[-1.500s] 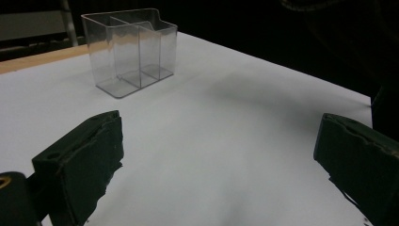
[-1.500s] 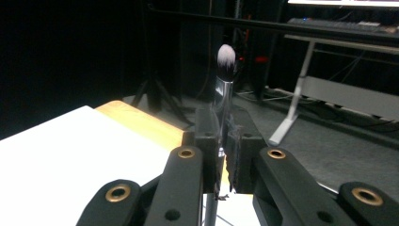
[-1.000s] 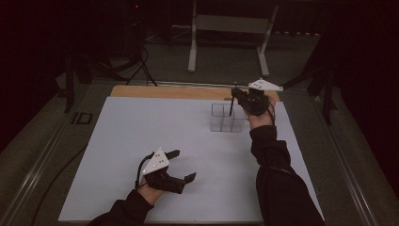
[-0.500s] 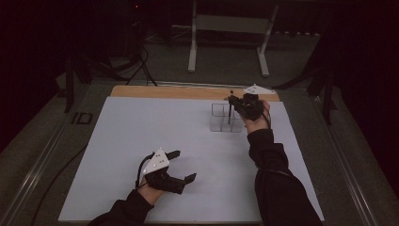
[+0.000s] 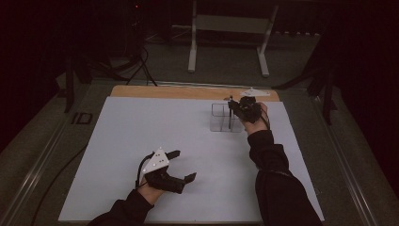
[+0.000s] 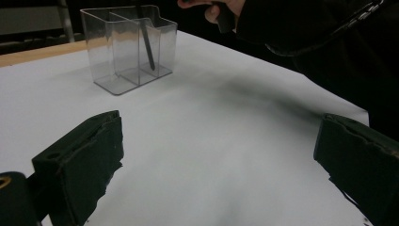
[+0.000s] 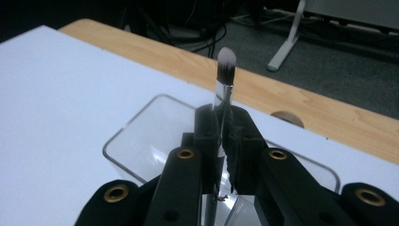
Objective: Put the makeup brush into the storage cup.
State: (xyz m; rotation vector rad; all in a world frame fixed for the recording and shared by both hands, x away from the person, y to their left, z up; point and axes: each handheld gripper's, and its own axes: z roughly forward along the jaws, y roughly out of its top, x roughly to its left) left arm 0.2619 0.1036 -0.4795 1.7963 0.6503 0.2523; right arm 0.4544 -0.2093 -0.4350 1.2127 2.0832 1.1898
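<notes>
A makeup brush [image 7: 225, 77] with a pale tip and dark handle stands upright, its lower end inside the clear divided container [image 5: 221, 117]. My right gripper [image 7: 221, 125] is shut on the brush, right over the container; it also shows at the far right of the table [image 5: 240, 109]. Through the clear wall the brush handle [image 6: 148, 47] is seen in the right-hand compartment, its end near the bottom. My left gripper [image 5: 181, 165] rests low near the table's front edge, jaws wide open, nothing between its pads [image 6: 89, 155].
The white sheet [image 5: 141, 136] covers the table, with a wooden strip [image 5: 164, 92] along its far edge. A metal stand [image 5: 226, 28] is on the floor beyond. The person's right sleeve [image 5: 275, 179] lies across the right side of the sheet.
My right gripper has moved left and down with the brush, bringing its handle into the container. The left gripper has stayed put.
</notes>
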